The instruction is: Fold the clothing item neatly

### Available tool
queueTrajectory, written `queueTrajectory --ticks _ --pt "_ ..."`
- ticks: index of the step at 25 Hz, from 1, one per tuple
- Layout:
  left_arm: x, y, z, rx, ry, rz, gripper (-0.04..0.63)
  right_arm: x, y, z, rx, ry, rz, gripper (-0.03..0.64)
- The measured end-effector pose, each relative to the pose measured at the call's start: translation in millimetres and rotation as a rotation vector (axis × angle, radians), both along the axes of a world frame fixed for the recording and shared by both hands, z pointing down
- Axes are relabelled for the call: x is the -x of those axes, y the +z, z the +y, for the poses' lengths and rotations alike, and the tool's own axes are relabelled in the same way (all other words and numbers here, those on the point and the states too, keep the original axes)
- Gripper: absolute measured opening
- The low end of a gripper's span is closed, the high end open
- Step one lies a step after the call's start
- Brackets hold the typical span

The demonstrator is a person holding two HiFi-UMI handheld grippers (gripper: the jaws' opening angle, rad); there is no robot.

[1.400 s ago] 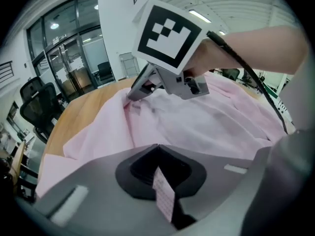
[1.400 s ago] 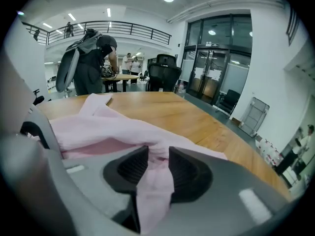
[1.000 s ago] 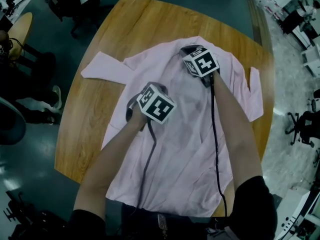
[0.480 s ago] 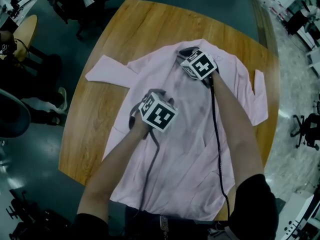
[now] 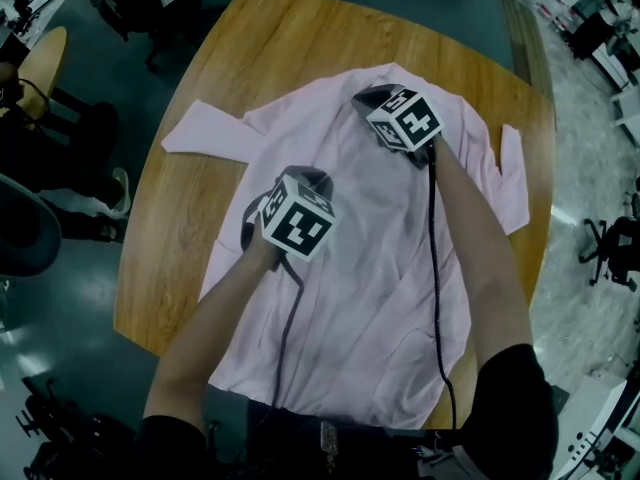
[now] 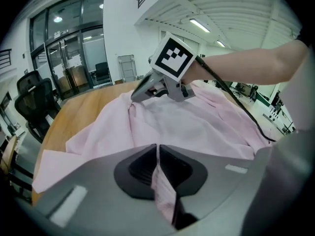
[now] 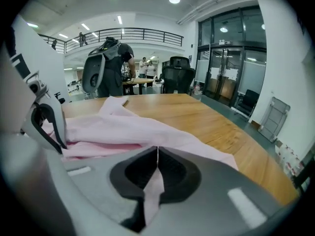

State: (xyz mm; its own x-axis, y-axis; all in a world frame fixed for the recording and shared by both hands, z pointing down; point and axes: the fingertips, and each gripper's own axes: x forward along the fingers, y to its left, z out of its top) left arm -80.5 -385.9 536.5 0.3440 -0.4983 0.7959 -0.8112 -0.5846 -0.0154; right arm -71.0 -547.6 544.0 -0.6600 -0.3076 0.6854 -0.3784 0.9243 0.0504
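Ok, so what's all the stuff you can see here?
shirt: one, pink, spread on the table
table: one, brown wood, under the shirt
office chairs: several, black, on the floor round the table
people: a few, dark clothes, far behind the table
left gripper: one, grey, jaws just closed further, shirt cloth nipped between them
right gripper: one, grey, shut on shirt cloth near its top edge
arms: two, bare with black sleeves, over the shirt

Head view looks steeply down; gripper views skim close (all share the shirt (image 5: pixel 390 298)).
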Motion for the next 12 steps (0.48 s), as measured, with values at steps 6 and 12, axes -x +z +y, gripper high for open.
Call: queueTrajectory --ticks 6,12 --pt "4.0 -5.2 3.2 0.0 -0.038 0.003 0.028 5.9 22.4 51.0 0.033 -0.146 0.085 0.015" --pt "0.9 -17.2 8.9 -0.022 -0.043 0.005 0.031 5.5 28.9 48.9 0.017 -0.096 0.101 0.015"
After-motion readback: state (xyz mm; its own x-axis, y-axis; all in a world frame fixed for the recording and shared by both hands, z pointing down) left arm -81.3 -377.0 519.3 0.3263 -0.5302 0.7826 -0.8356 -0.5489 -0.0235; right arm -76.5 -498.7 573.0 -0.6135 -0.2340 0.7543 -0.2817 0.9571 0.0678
